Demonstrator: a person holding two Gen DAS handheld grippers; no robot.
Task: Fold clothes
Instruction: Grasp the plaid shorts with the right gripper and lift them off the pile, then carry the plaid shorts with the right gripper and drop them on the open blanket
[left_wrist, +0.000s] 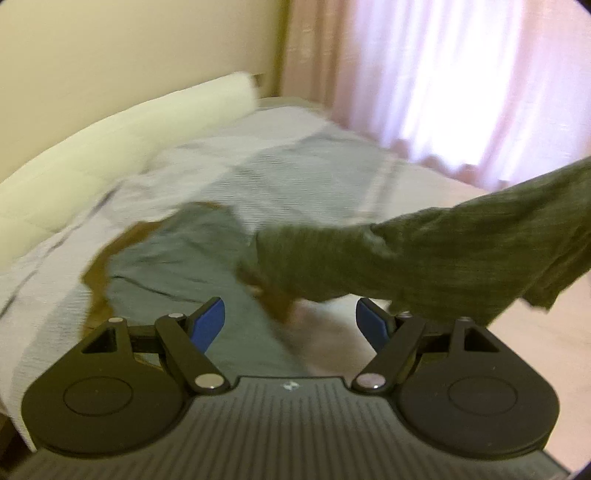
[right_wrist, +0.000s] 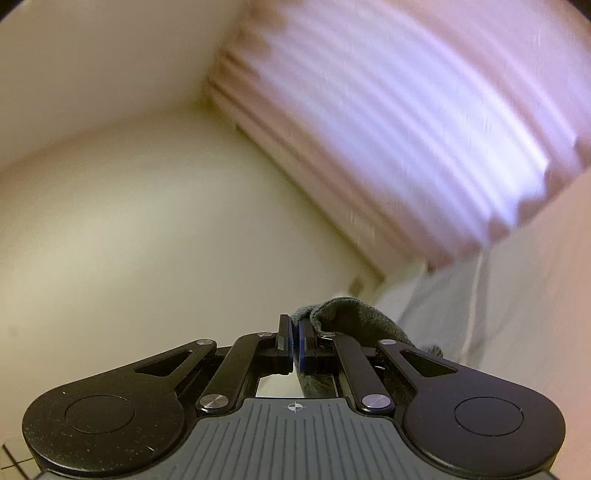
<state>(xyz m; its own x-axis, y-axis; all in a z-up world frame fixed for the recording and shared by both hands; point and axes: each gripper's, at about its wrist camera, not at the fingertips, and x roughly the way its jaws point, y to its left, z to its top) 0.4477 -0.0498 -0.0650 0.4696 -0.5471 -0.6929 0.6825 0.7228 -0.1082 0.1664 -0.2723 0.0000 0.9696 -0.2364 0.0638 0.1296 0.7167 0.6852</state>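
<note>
Garment (left_wrist: 424, 254) hangs pinched in the right gripper's (right_wrist: 294, 345) jaws above the bed (left_wrist: 295, 173); left gripper's (left_wrist: 291, 325) jaws spread.

Ahead of you stands a bed (left_wrist: 280, 173) covered with a pale grey-and-white bedspread (left_wrist: 192, 173) marked by faint stripes. At its far left lies a long cream pillow (left_wrist: 129, 147), set against a plain cream wall (left_wrist: 140, 48). To the far right hangs a pink curtain (left_wrist: 443, 74); strong daylight passes through it and whitens its centre. The curtain meets the wall at the room's corner. Beyond the bed's right edge you see a light, pinkish floor (left_wrist: 546, 354). In the right wrist view, the same cream wall (right_wrist: 129, 221) fills the left side and the curtain (right_wrist: 388, 110) the upper right, both blurred.
</note>
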